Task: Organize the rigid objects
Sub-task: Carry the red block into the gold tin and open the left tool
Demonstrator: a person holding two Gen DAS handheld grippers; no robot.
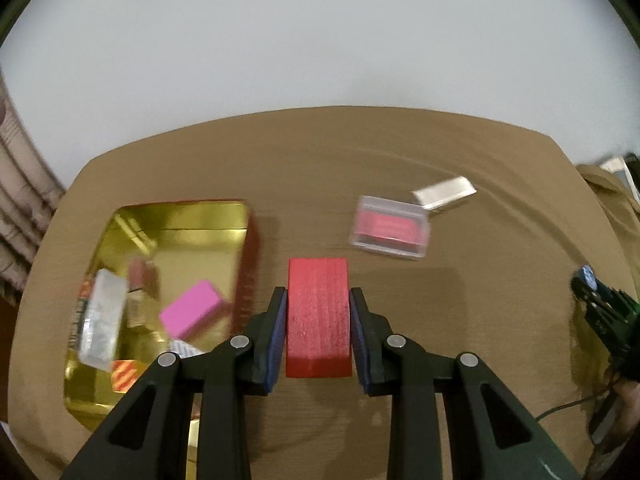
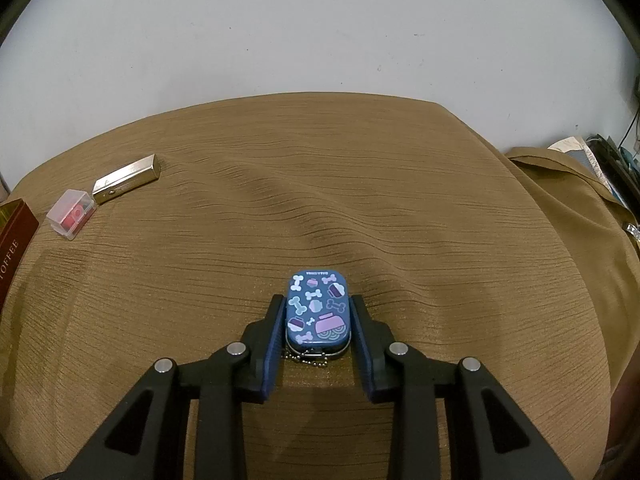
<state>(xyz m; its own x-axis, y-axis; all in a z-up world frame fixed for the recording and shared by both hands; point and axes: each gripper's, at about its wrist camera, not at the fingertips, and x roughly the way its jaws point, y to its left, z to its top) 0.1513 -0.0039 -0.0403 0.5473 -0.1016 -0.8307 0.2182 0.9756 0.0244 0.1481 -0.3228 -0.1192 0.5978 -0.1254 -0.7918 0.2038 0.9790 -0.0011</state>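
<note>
Tablecloth [image 2: 320, 200] | one gold tray [image 1: 180, 216] | one red block [image 1: 318, 312] | one blue tin [image 2: 319, 310]

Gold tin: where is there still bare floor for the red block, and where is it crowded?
Gold tin: far half bare, behind the pink block. Near-left end crowded: silver box, pink block, small packets. The left gripper holds the red block.

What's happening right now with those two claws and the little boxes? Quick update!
Left gripper shut on red block, beside gold tin. Right gripper shut on blue tin. Nothing in the way.
</note>
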